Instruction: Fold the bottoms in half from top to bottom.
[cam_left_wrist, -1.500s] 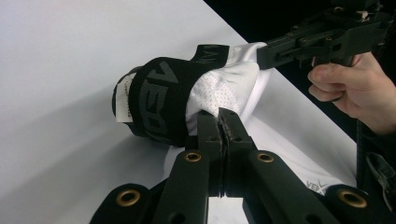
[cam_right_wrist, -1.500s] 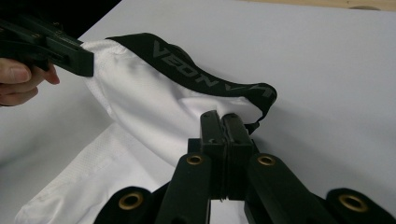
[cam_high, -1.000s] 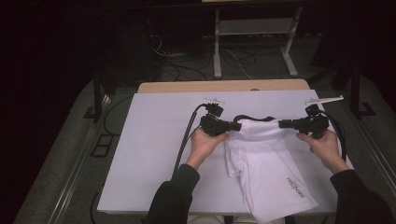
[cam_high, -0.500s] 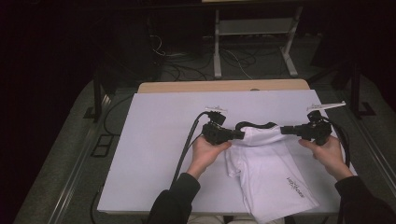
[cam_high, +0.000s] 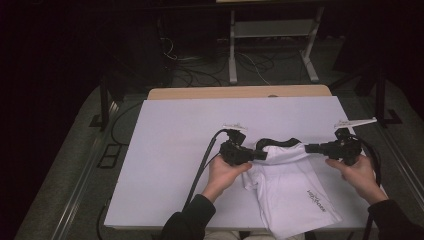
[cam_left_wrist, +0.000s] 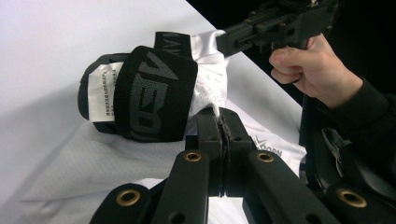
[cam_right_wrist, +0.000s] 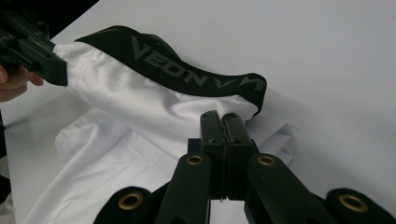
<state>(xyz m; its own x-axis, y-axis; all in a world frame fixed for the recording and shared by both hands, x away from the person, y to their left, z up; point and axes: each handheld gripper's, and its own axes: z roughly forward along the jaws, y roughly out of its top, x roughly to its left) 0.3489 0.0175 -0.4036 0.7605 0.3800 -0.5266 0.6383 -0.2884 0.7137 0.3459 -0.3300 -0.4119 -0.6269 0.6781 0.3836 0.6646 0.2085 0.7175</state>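
High view, scanning from the left: bare white table (cam_high: 165, 150), nothing on that side but the cable (cam_high: 202, 165) trailing back from the left gripper (cam_high: 255, 155). That gripper sits just left of centre, held in the person's left hand (cam_high: 225, 172), pointing toward the garment.

Garment: white shorts (cam_high: 292, 192) with a black elastic waistband (cam_high: 277, 143), lying right of centre near the person's edge of the table, hem end reaching the table's near edge. Waistband end is raised off the surface and strung between the two tools.

Left gripper view: jaws closed flat together on white fabric just below the waistband (cam_left_wrist: 154, 93), which bunches and curls over itself; a white care label (cam_left_wrist: 103, 93) shows inside it.

Right gripper (cam_high: 309, 148), in the right hand (cam_high: 357, 175) near the table's right edge: right gripper view shows jaws pressed together on the white cloth just under the waistband (cam_right_wrist: 187, 74).

Handling, my read: light, limp, thin mesh-like cloth, likely to sag and slip from a shallow pinch. The elastic band is the thickest, firmest part; gripping at or right beside it, at the two side seams, should hold best.
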